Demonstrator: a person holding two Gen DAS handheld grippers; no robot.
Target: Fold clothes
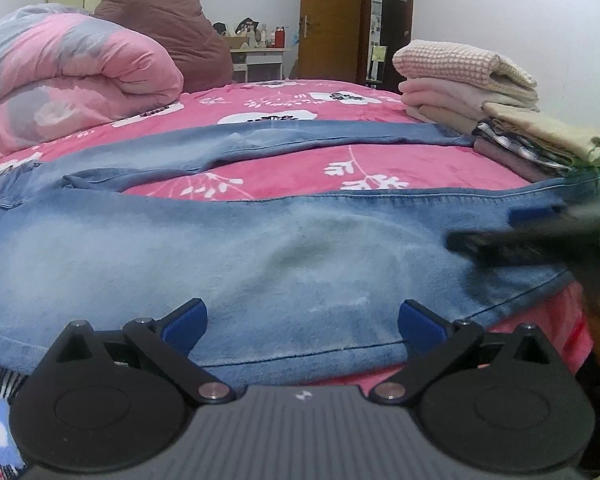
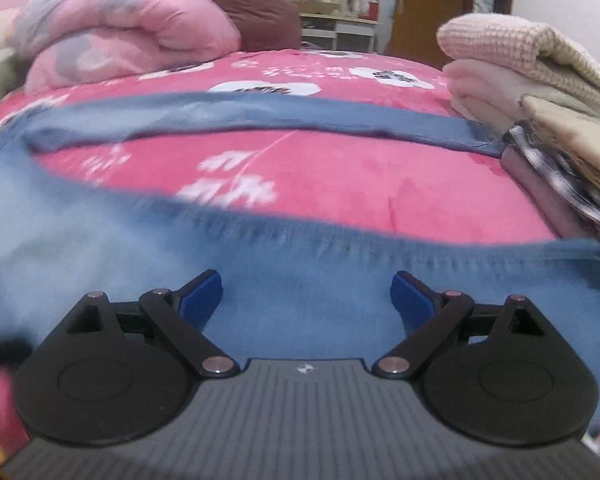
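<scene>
My left tool (image 1: 302,320) and right tool (image 2: 306,294) both gape, released, over jeans (image 1: 260,248) spread legs-apart on the bed (image 1: 380,164). A folded stack (image 1: 468,88) sits beside; these jeans remain unfolded.

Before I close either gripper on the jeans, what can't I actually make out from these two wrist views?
- Jeans waistband: cut off at the left edge of the left wrist view.
- Near leg's hem: hidden behind the blurred right gripper there; cut off in the right wrist view.
- Whether the left gripper or the right gripper touches the denim: not visible, though both are open.
- Seam detail: motion-blurred in the right wrist view.
- Folded pile: its right side is cut off.
</scene>
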